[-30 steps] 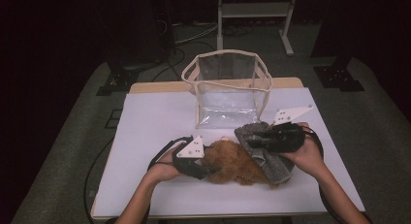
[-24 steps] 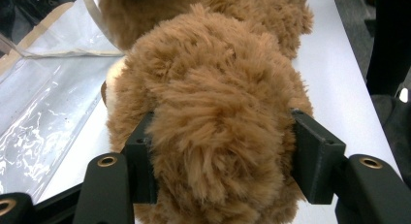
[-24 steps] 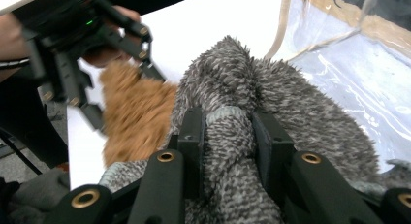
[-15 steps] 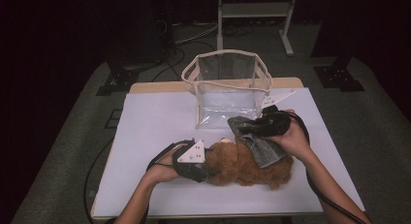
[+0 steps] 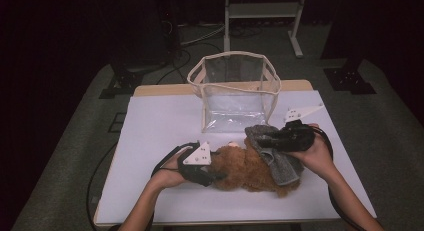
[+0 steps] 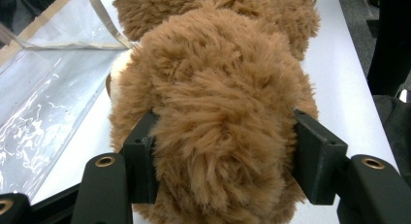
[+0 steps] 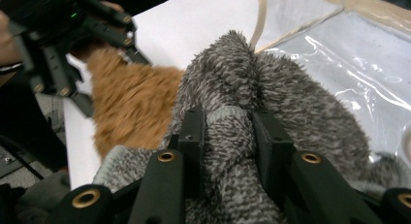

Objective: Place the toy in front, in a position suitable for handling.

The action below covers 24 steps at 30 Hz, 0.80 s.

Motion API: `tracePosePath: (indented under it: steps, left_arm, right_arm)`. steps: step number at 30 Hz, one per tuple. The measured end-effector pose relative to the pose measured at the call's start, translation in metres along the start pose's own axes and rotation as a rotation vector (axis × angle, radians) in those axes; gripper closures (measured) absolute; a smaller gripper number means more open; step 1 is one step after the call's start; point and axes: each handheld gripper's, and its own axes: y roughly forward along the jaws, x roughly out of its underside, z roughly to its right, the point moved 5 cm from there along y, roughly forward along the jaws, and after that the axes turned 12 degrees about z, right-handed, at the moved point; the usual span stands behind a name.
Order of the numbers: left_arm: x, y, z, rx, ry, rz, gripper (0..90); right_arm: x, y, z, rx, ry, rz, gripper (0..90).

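From above, the brown plush bear (image 5: 247, 168) lies on the white table (image 5: 150, 136), in front of the clear bag (image 5: 235, 93). The left gripper (image 5: 212, 173) clamps its near end; the right gripper (image 5: 262, 137) pinches a grey knit garment (image 5: 280, 158) draped over it.

Left gripper view: both jaws press into fur (image 6: 218, 112) (a firm squeeze).

Right gripper view: jaws closed on a fold of grey knit (image 7: 228, 132), bag (image 7: 349, 54) just beyond.

The high view looks forward and down from above the person's side onto the whole tabletop (image 5: 160, 131). Each tongs camera rides close, peering along its own jaws: the left at the brown plush bear (image 6: 218, 88), the right at grey knit cloth (image 7: 271, 103). All three share the bear and the clear bag (image 5: 235, 91).
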Motion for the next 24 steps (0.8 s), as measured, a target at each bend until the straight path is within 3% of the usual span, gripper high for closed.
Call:
tracePosePath:
  steps: [6,11,15,19,24]
  left_arm:
    - [-0.002,0.002,0.000,-0.006,0.002,0.006,37.6]
    - [-0.005,0.003,0.003,-0.003,0.030,-0.002,37.7]
    - [-0.009,0.003,0.007,0.007,0.063,-0.010,37.6]
    - [-0.007,0.003,0.006,0.008,0.059,-0.016,37.6]
    - [-0.003,0.001,0.003,0.006,0.028,0.006,37.3]
  right_arm:
    - [0.001,-0.009,-0.016,0.001,-0.056,-0.022,67.6]
    - [-0.017,0.006,-0.027,-0.018,-0.106,-0.035,67.6]
    - [-0.026,0.030,-0.027,-0.052,-0.103,-0.056,67.4]
    - [-0.026,0.051,-0.029,-0.077,-0.112,-0.088,67.1]
    - [-0.021,0.039,-0.027,-0.065,-0.106,-0.070,67.0]
